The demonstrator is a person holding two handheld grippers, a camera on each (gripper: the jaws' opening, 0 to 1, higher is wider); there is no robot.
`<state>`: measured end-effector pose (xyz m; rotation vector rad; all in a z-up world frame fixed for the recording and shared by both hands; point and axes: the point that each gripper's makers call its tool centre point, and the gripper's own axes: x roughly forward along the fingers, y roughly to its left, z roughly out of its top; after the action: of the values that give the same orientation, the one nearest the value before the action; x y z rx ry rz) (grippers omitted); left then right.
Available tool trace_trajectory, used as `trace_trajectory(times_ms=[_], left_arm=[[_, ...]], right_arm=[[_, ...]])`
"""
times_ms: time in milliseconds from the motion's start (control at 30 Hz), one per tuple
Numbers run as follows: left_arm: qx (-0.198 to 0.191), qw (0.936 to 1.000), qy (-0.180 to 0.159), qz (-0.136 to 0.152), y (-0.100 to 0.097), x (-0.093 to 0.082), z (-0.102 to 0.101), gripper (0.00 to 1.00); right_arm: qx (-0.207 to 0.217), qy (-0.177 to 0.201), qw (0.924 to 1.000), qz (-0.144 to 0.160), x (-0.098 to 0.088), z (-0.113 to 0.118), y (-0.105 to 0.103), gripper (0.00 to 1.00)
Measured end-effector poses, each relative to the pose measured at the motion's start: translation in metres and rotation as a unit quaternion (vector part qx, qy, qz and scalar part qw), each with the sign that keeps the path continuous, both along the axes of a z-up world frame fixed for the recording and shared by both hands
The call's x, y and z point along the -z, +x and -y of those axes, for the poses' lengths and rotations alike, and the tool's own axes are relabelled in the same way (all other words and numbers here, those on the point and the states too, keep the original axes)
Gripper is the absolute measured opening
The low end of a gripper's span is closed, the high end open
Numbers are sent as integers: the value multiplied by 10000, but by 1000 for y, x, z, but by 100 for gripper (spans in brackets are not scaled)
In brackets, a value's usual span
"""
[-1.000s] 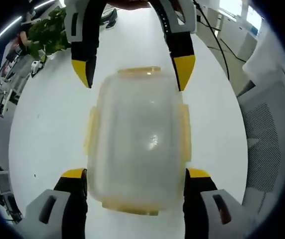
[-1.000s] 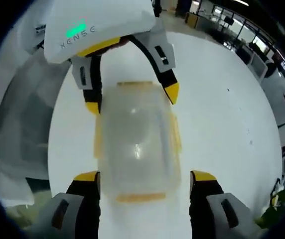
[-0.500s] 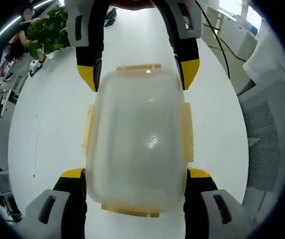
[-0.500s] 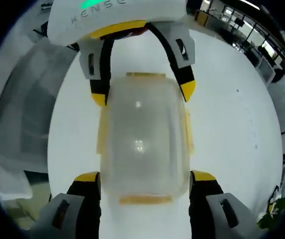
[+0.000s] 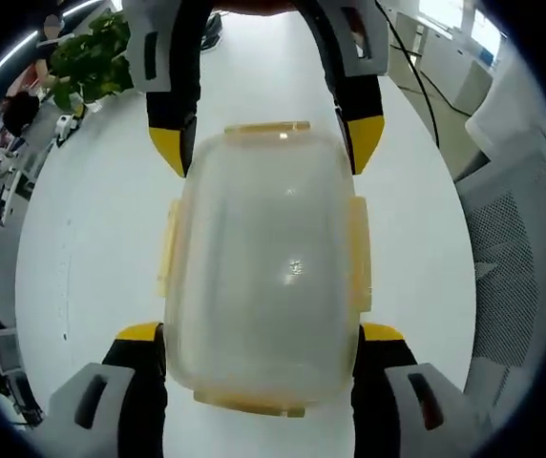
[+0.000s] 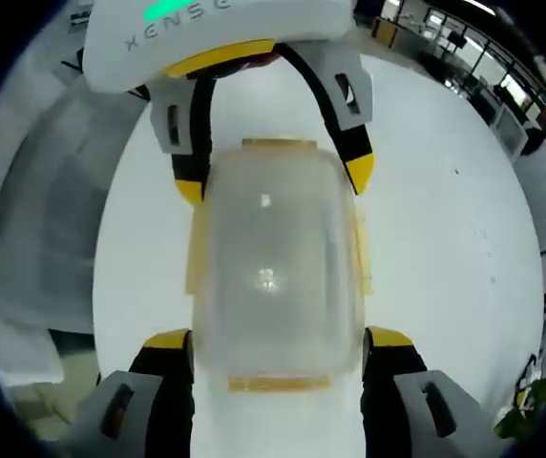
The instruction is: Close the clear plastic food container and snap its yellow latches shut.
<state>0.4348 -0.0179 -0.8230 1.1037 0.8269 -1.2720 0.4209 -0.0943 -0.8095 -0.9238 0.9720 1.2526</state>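
Note:
The clear plastic container lies on the white table with its lid on. Yellow latches run along its sides and ends; I cannot tell whether they are snapped. My left gripper is open, its jaws straddling the near end of the box. My right gripper reaches in from the top of the left gripper view and straddles the far end. In the right gripper view the same container sits between the open jaws of my right gripper, and the left gripper spans its far end.
A leafy green plant stands past the table's edge at the upper left. A grey mesh chair is beside the table on the right, seen again as the chair in the right gripper view. Office desks lie behind.
Over the last second both grippers slid inward along the container from its two ends, so each straddles more of it. In the last half second almost nothing has moved.

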Motion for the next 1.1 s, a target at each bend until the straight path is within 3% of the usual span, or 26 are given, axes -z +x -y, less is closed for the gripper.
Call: trace_trajectory(times_ms=[1100], left_arm=[[-190,9998,66,6,-20,-1,-31,81]], right_arm=[[-112,-54,9999,23,0,-31,-17,71]])
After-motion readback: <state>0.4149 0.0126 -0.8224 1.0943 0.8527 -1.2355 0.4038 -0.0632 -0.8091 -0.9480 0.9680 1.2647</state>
